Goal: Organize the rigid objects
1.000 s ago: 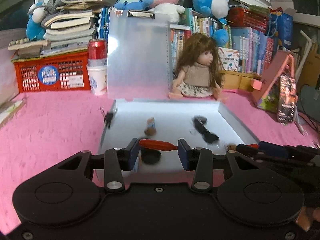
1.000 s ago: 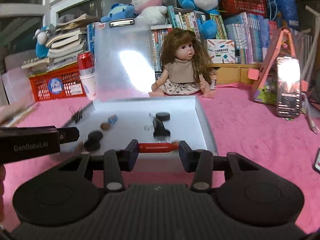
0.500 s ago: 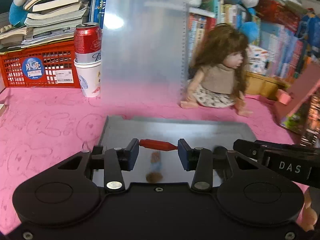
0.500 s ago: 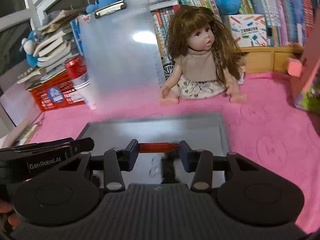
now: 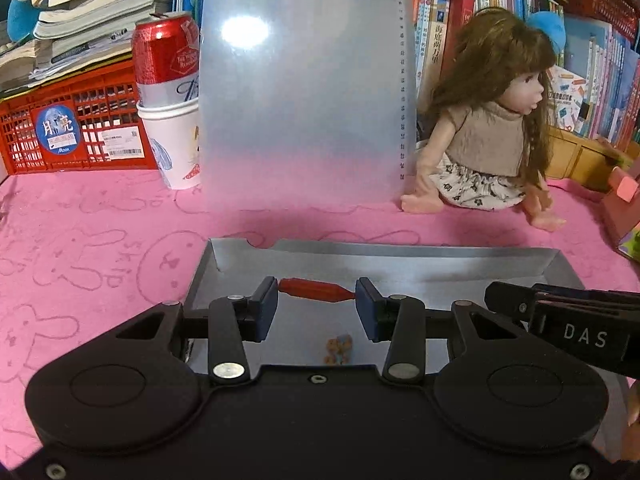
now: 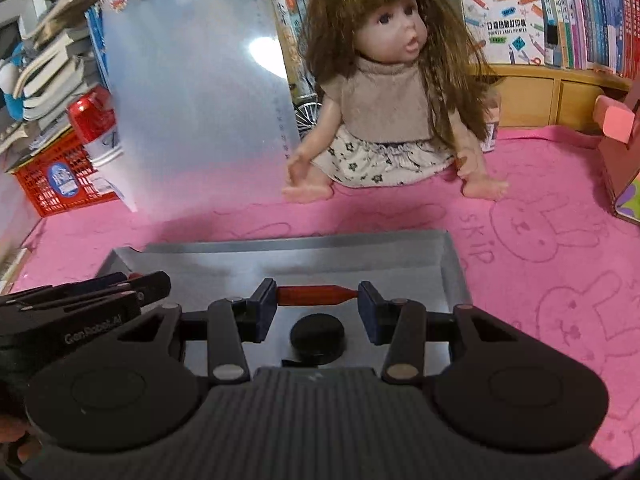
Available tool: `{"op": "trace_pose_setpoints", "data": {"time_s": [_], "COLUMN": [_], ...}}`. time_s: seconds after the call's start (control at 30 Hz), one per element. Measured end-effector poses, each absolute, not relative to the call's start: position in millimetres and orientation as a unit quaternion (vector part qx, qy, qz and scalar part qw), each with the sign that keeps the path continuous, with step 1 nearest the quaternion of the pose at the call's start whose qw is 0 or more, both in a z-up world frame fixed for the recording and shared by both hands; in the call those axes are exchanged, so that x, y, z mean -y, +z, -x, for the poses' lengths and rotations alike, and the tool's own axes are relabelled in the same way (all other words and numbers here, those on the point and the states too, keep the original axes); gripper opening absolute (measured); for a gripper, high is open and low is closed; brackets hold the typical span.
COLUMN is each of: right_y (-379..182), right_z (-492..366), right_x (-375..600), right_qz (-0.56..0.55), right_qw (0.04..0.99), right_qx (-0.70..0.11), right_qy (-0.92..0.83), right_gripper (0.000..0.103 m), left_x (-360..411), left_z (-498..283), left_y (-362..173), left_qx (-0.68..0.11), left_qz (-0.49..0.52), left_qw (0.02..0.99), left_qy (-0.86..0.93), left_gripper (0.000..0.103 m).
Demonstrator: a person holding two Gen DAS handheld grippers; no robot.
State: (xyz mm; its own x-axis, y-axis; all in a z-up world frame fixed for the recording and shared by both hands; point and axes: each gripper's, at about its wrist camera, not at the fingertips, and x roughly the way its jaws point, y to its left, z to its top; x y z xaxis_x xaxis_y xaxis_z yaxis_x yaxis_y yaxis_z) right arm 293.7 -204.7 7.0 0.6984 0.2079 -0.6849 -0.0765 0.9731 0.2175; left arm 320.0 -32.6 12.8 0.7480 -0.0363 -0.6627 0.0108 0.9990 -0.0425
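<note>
A shiny metal tray [image 5: 420, 258] lies on the pink cloth; it also shows in the right wrist view [image 6: 280, 258]. My left gripper [image 5: 316, 292] is shut on a red pen [image 5: 316, 290] held crosswise over the tray. My right gripper [image 6: 318, 295] is shut on another red pen [image 6: 316, 294] over the tray. A black round cap [image 6: 317, 338] lies in the tray below the right gripper. A small brown and blue piece [image 5: 338, 350] lies in the tray below the left gripper. The right gripper's body [image 5: 560, 320] shows at the left view's right edge.
A translucent clipboard [image 5: 304, 92] stands behind the tray. A doll [image 6: 384, 92] sits to its right. A red can in a white cup [image 5: 168, 100], a red basket [image 5: 76, 128] with stacked books, and shelves of books line the back. A pink box [image 6: 620, 152] stands far right.
Both grippers have moved forward over the tray with their red pens still held. The clipboard and doll look nearer, and the tray's small items have slid under the grippers.
</note>
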Motion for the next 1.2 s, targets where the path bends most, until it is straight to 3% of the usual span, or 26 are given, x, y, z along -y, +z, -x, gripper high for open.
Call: {"op": "trace_pose_setpoints", "data": {"time_s": [0.33,0.43,0.47,0.57,0.87,1.2], "right_y": [-4,-4,-3,1,23,49], "right_z": [-300,-298,-297,-292,-267,-216], "right_x": [204,204,205,209,212,211], "right_qz": [-0.083,-0.082,-0.084,-0.095,-0.091,-0.064], "right_qw": [0.914,0.916,0.917,0.918,0.931,0.949], "right_qx": [-0.390,-0.387,-0.384,-0.379,-0.348,-0.303], "right_qy": [0.070,0.065,0.063,0.066,0.062,0.059], "right_gripper": [0.050,0.053,0.060,0.063,0.084,0.089], "left_x": [34,34,34,32,32,28], "left_z": [-324,-323,-322,-317,-285,-228], "left_y": [2,4,6,12,37,59], "left_qx": [-0.360,-0.361,-0.362,-0.367,-0.350,-0.330], "left_qz": [0.011,0.009,0.010,0.024,0.013,0.012], "left_qw": [0.933,0.932,0.932,0.930,0.936,0.943], "left_qy": [-0.009,-0.011,-0.012,-0.020,-0.033,-0.050], "left_gripper": [0.041,0.042,0.042,0.053,0.062,0.065]}}
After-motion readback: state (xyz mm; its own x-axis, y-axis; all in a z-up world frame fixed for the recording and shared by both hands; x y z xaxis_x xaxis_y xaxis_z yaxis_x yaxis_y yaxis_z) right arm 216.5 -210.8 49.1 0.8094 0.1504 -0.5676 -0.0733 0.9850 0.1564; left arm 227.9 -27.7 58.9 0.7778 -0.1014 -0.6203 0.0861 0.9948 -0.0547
